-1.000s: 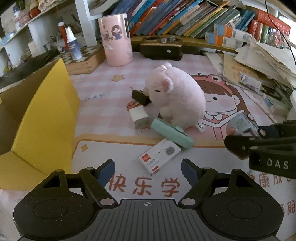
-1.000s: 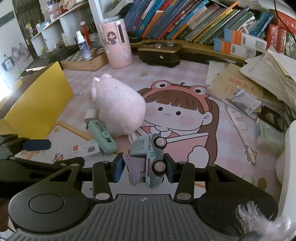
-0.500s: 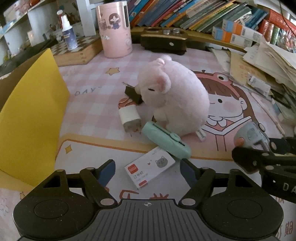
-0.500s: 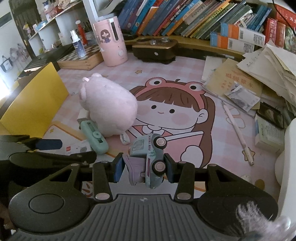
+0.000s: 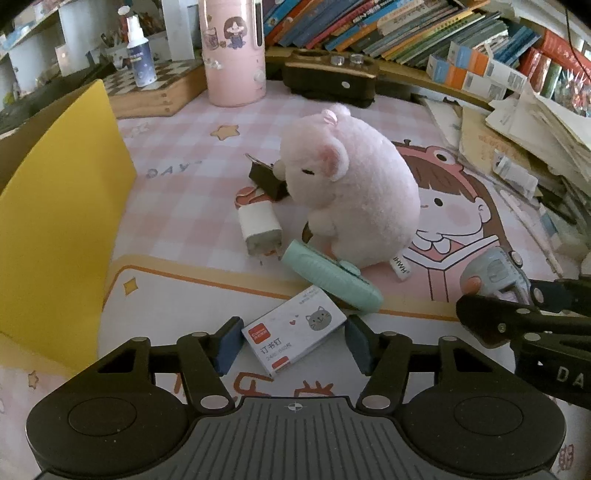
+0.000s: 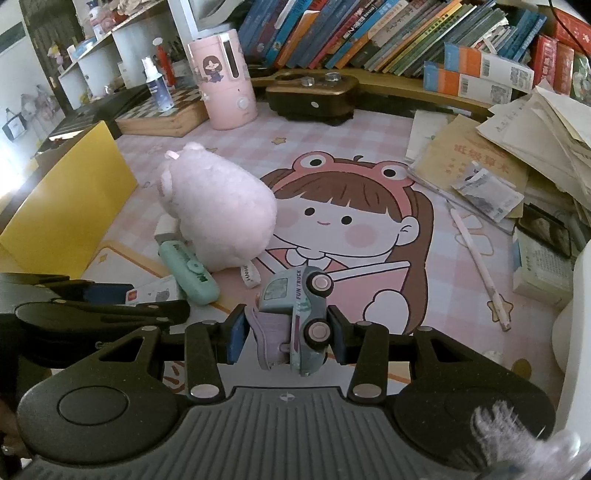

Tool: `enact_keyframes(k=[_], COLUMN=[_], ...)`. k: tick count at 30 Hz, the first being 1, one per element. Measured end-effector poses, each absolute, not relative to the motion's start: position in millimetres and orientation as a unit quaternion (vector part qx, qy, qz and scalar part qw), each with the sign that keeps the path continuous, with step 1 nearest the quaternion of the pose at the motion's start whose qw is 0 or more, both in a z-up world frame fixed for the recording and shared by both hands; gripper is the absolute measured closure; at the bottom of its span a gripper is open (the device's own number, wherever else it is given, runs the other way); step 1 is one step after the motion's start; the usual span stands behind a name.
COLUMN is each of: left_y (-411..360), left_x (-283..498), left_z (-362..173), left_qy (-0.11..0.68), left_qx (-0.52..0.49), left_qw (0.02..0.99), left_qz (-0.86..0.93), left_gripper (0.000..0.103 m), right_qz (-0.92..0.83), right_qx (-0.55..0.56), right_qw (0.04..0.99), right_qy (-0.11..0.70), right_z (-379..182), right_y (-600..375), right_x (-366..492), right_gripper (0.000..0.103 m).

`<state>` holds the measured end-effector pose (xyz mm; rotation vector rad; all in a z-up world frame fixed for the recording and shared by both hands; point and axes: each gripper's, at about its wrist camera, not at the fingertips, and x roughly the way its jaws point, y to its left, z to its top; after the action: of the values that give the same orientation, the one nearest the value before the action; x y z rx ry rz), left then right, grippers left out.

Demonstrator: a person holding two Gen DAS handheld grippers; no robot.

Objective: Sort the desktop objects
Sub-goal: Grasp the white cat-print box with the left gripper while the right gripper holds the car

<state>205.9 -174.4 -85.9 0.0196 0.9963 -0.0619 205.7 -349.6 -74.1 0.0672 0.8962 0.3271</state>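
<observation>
My left gripper is open, its fingers either side of a white staple box on the pink desk mat. My right gripper is shut on a small blue-and-purple toy truck, held above the mat; the truck also shows in the left wrist view. A pink plush pig sits mid-mat. A mint green case, a white charger and a dark brown object lie by the pig. The staple box also shows in the right wrist view.
A yellow cardboard box stands at the left. A pink canister, a dark wooden box, a chessboard box and a row of books line the back. Piled papers and a pink pen lie at the right.
My left gripper has moved forward and down, so the staple box now sits between its open fingers. My right gripper still holds the toy truck and has shifted slightly.
</observation>
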Motion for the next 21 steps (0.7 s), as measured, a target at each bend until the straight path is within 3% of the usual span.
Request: enact_keyframes(k=[21], left_y=[-140], left_x=[161], left_z=[-70], left_qy=[0.46], left_qx=[-0.018], left_qw=[0.888], left_qz=[-0.011], left_gripper=[0.044], right_qz=[0.191], right_qx=[0.016], right_qw=[0.879], right_qy=[0.436], right_z=[-71], right_y=[-316], right_x=[179], right_gripper=[0.061])
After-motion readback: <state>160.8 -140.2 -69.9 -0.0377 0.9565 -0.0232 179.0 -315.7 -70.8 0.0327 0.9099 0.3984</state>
